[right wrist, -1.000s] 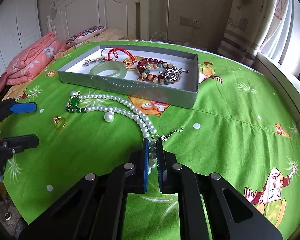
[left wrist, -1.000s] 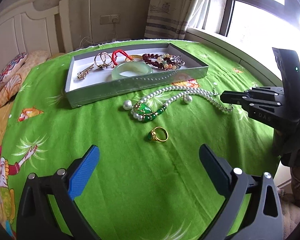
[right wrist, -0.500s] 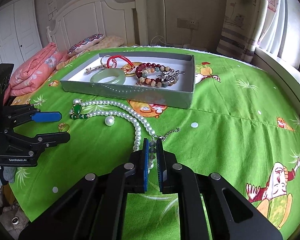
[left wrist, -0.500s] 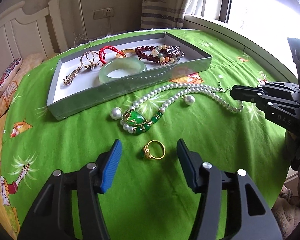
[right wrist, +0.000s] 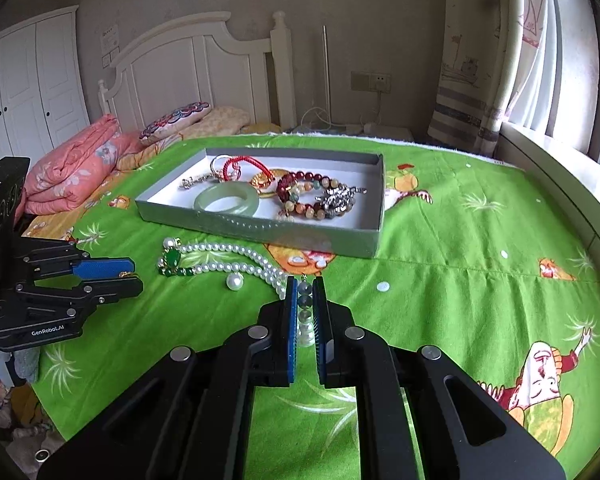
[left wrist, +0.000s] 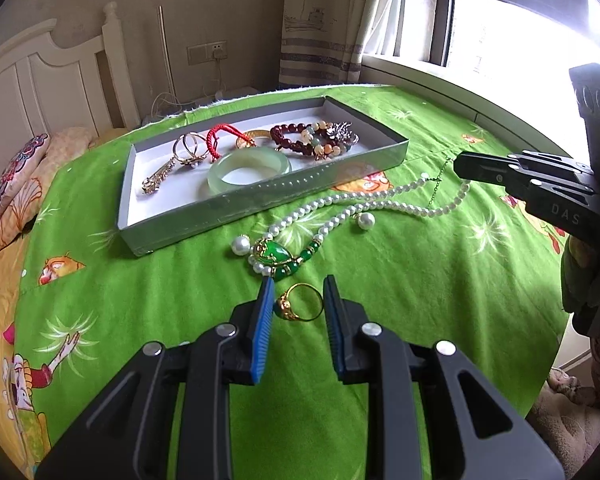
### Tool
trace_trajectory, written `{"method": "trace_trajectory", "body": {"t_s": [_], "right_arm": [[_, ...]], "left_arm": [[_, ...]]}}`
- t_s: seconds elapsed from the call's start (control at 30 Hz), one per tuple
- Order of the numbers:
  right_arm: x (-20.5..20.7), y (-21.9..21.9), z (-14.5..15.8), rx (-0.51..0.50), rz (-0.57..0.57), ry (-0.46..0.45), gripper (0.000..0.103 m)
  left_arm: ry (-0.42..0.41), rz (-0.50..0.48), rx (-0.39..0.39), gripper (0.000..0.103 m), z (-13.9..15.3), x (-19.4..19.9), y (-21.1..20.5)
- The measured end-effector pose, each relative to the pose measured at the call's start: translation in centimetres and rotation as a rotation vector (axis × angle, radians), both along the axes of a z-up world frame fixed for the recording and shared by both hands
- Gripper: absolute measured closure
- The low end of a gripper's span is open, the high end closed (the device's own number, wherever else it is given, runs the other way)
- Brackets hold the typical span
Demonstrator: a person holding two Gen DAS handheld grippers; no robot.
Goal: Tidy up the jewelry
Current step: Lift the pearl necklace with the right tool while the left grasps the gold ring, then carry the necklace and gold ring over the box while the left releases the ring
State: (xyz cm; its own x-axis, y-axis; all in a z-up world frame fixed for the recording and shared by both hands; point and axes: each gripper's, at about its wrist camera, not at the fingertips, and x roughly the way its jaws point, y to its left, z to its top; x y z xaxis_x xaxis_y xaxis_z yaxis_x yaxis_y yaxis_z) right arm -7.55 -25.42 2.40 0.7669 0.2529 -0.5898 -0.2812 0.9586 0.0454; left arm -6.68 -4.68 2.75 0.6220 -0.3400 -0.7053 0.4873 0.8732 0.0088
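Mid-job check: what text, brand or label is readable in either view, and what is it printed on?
"DAS": on the black body of the right hand-held gripper, seen from the left wrist; the word may continue out of sight.
"GenRobot.AI": on the black body of the left hand-held gripper, seen from the right wrist.
White paper notice on the wall: too small to read.

Beside the grey tray [right wrist: 260, 232], the pearl necklace [right wrist: 236, 268] ran between the right gripper [right wrist: 303, 292] pads, which hid its end beads. From the right wrist view the left gripper [right wrist: 128, 274] covered the gold ring [left wrist: 300, 304]. Whether the left pads touched that ring could not be told. The tray's far charms were too small to identify.
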Motion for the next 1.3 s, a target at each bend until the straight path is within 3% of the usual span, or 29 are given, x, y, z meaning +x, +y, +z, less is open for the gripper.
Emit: {"method": "trace_trajectory", "body": {"t_s": [0.3,0.63,0.93,1.3], "right_arm": [[0.1,1.3,5.9,-0.033,0.027,-0.132,0.093],[0.2,6.1,12.8,-0.1,0.117,-0.285,0.093],[-0.8,8.0,17.1,-0.141,0.144,-0.38,0.093],[-1.1,7.0,20.5,-0.175,0.099,-0.436,0.093]], "left_arm": [[-0.062,0.0,0.001,0.079,2.2,-0.9,0.3],[-0.108,0.013,0.012,0.079,4.3,-1.0,1.3],[-0.15,0.013,0.026,0.079,6.1,-0.9,1.3],[-0.145,0.014,0.051,0.079,5.9,-0.4,1.1]]}}
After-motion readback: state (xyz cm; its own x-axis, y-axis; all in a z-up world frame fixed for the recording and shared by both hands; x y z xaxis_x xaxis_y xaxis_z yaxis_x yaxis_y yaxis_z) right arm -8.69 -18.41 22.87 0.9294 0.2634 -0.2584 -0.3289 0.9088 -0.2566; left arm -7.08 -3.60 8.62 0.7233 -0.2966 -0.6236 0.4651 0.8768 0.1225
